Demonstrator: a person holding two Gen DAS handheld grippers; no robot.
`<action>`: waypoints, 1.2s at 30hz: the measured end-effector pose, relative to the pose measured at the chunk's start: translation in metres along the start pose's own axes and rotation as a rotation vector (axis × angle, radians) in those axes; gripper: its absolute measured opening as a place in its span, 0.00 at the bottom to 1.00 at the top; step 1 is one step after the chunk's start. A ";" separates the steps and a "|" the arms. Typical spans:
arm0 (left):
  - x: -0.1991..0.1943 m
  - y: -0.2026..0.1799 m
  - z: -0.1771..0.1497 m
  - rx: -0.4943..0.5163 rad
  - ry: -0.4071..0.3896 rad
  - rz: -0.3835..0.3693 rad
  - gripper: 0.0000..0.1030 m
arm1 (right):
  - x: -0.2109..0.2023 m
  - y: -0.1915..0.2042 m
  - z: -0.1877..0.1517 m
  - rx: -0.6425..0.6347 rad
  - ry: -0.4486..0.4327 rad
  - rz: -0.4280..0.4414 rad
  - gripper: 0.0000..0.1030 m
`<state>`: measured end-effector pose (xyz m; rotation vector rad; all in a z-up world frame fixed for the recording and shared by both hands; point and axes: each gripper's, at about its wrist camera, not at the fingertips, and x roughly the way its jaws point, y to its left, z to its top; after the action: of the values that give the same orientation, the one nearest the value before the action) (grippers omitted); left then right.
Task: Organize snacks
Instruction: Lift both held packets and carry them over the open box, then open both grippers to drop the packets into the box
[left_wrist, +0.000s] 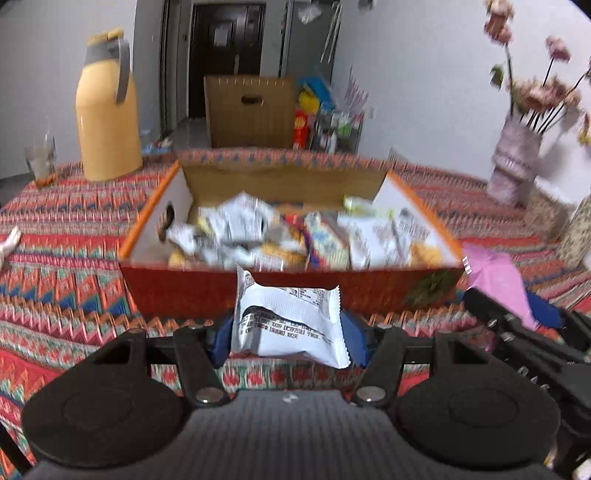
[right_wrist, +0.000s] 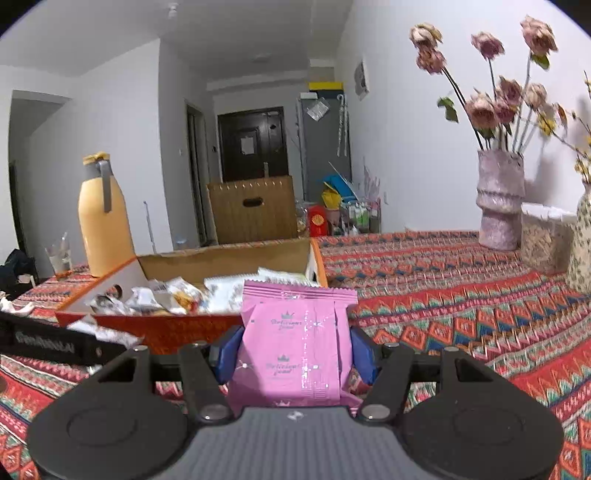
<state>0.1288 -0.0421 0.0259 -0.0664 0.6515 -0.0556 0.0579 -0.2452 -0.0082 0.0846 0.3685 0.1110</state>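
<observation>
An open cardboard box (left_wrist: 147, 236) with an orange-red front holds several snack packets (left_wrist: 258, 236) on the patterned tablecloth; it also shows in the right wrist view (right_wrist: 166, 328). My left gripper (left_wrist: 290, 339) is shut on a white snack packet (left_wrist: 291, 325), held just in front of the box's near wall. My right gripper (right_wrist: 297, 354) is shut on a pink snack packet (right_wrist: 295, 350), held right of the box's near right corner. The pink packet (left_wrist: 495, 280) and right gripper also show at the right of the left wrist view.
A yellow thermos jug (left_wrist: 105, 110) and a glass (left_wrist: 40, 162) stand at the table's far left. A pink vase of dried flowers (right_wrist: 500, 199) and other jars (right_wrist: 543, 240) stand at the far right. A cardboard carton (right_wrist: 255, 210) stands on the floor beyond.
</observation>
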 end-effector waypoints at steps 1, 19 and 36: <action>-0.005 0.001 0.006 -0.001 -0.025 0.002 0.59 | 0.000 0.003 0.005 -0.009 -0.008 0.002 0.59; 0.026 0.037 0.088 -0.111 -0.163 0.052 0.59 | 0.076 0.044 0.075 -0.073 -0.037 0.065 0.59; 0.079 0.058 0.079 -0.136 -0.147 0.106 0.59 | 0.137 0.045 0.058 -0.056 0.044 0.052 0.59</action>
<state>0.2411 0.0136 0.0366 -0.1650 0.5102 0.0952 0.2014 -0.1874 0.0015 0.0368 0.4074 0.1745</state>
